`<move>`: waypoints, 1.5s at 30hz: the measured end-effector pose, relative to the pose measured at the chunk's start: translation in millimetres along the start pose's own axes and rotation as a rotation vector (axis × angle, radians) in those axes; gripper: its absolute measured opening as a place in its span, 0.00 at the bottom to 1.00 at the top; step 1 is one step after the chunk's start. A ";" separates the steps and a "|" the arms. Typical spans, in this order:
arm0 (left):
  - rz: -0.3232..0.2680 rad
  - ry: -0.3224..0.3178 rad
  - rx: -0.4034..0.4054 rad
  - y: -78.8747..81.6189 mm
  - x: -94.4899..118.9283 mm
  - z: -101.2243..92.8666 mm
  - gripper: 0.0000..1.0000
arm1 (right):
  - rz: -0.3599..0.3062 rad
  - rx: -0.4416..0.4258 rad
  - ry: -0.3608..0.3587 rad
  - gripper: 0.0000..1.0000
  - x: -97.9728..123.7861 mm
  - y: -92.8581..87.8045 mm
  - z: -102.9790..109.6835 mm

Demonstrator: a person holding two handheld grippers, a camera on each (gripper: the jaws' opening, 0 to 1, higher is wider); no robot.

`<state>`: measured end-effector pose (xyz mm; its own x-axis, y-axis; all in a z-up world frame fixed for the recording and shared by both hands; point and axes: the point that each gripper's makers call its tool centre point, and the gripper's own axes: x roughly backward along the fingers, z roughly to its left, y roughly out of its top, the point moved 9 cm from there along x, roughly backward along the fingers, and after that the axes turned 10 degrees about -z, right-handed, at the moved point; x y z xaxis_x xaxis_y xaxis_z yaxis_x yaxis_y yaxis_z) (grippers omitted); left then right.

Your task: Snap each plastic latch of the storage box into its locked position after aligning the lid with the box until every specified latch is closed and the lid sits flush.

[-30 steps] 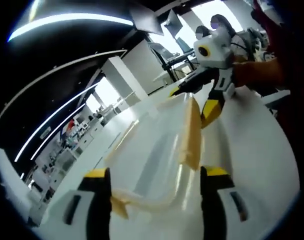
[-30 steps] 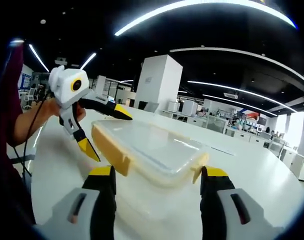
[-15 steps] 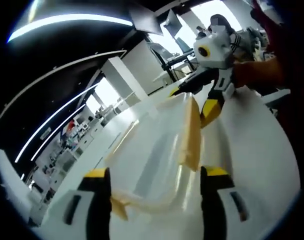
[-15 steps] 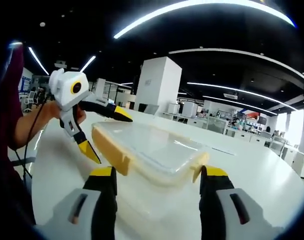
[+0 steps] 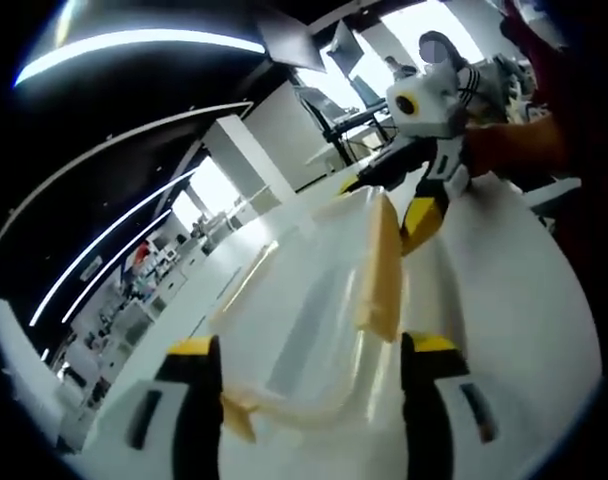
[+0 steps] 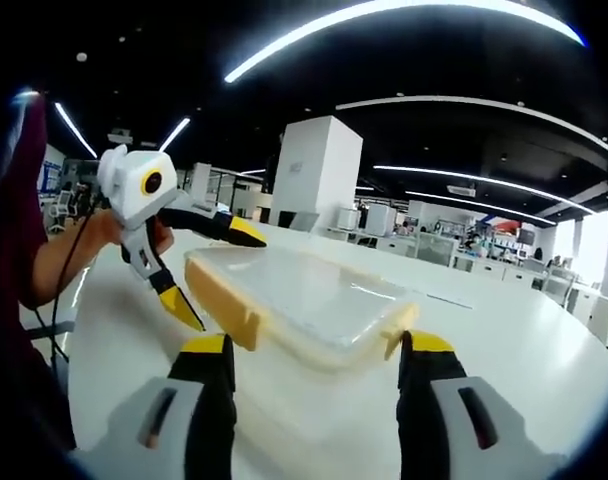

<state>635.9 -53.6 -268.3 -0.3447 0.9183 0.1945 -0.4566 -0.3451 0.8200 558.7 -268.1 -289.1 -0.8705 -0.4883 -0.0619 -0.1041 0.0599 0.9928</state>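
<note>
Little has moved over the last second: in the right gripper view the left gripper (image 6: pixel 202 267) sits a touch lower and nearer the box's far end than before, and the storage box (image 6: pixel 294 305) holds its place at mid-frame. In the left gripper view the right gripper (image 5: pixel 384 196) has barely shifted at upper right. The small change suggests that the person is lining up, not yet pressing.

Both grippers are spread wide. The left gripper's jaws straddle the far end of the box, one tip above the lid (image 6: pixel 309 293), one below and beside the yellow latch (image 6: pixel 224 305). The right gripper's own jaws rise at the bottom of its view on either side of the near end, gripping nothing. The lid looks seated, but the long yellow latch seems to hang outward, so by my reading no latch is snapped yet; a second yellow latch (image 6: pixel 399 333) shows at the box's right corner.

The box rests on a broad white table (image 6: pixel 504 340). Beyond lies an open-plan office: a white pillar (image 6: pixel 322 165) at centre, ceiling light strips (image 6: pixel 384 12) across the top, desks at right.
</note>
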 end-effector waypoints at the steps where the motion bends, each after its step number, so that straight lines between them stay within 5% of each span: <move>1: -0.001 -0.002 -0.003 0.2 0.1 -0.2 0.73 | 0.007 -0.002 -0.003 0.63 2.6 1.0 -1.2; 45: 0.004 -0.005 -0.007 1.0 -1.2 -1.0 0.73 | 0.002 0.022 -0.007 0.66 -1.2 -5.2 -0.7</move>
<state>635.1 -55.3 -268.2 -0.3425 0.9179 0.2003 -0.4606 -0.3499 0.8157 560.6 -268.4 -294.1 -0.8741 -0.4820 -0.0607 -0.1128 0.0799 0.9904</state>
